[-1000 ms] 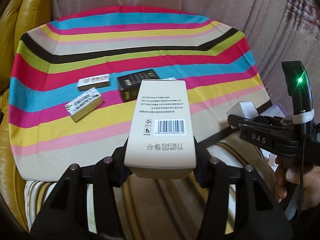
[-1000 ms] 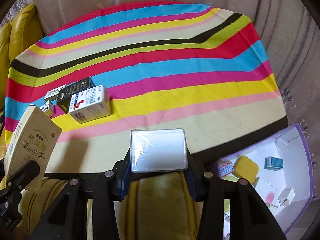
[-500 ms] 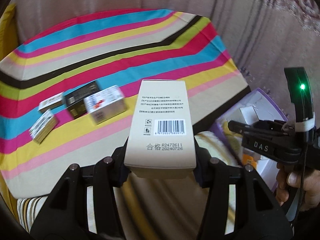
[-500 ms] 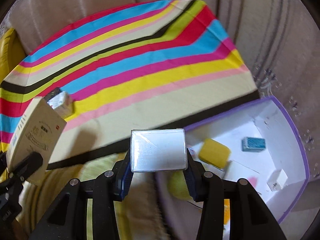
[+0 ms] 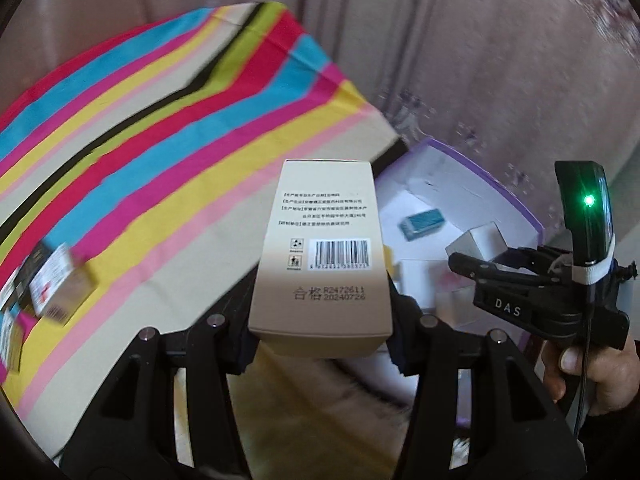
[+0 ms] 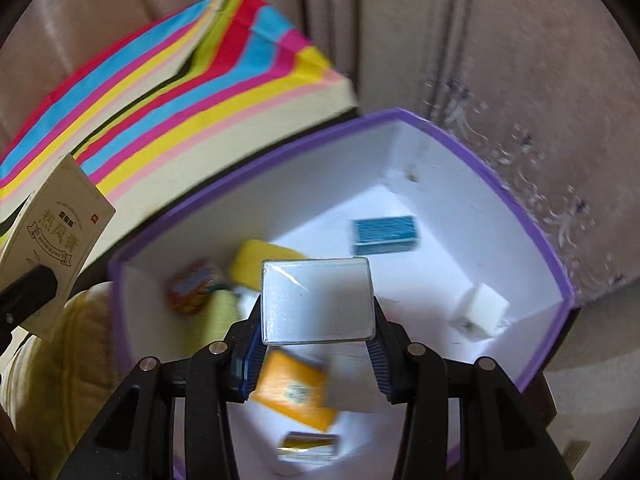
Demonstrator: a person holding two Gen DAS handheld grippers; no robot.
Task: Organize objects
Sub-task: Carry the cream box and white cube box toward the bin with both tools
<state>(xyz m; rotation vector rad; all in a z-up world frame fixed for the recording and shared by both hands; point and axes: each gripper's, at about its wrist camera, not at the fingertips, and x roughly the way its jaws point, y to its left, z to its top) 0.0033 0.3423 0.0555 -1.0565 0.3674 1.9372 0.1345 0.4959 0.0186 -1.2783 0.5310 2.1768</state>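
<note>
Right gripper [image 6: 318,354] clamped the wrapped white box [image 6: 316,300] above the purple bin [image 6: 532,224]; left gripper [image 5: 320,340] clasped the beige carton [image 5: 324,252]. Release low, over bare floor.

Two grippers were in use: the left gripper [image 5: 320,312] clamped one beige carton [image 5: 322,248], the right gripper [image 6: 316,344] one clear-wrapped white box [image 6: 317,306]. One purple-rimmed storage box [image 6: 520,208] held seven visible items: one blue box [image 6: 384,234], one white cube [image 6: 478,310], one yellow sponge [image 6: 262,264], one orange box [image 6: 294,394], one red-and-blue packet [image 6: 192,290], one pale yellow item [image 6: 224,312] and one gold-edged pack [image 6: 308,446]. One striped cloth [image 5: 168,128] carried three blurred boxes [image 5: 60,280] at its left edge.
</note>
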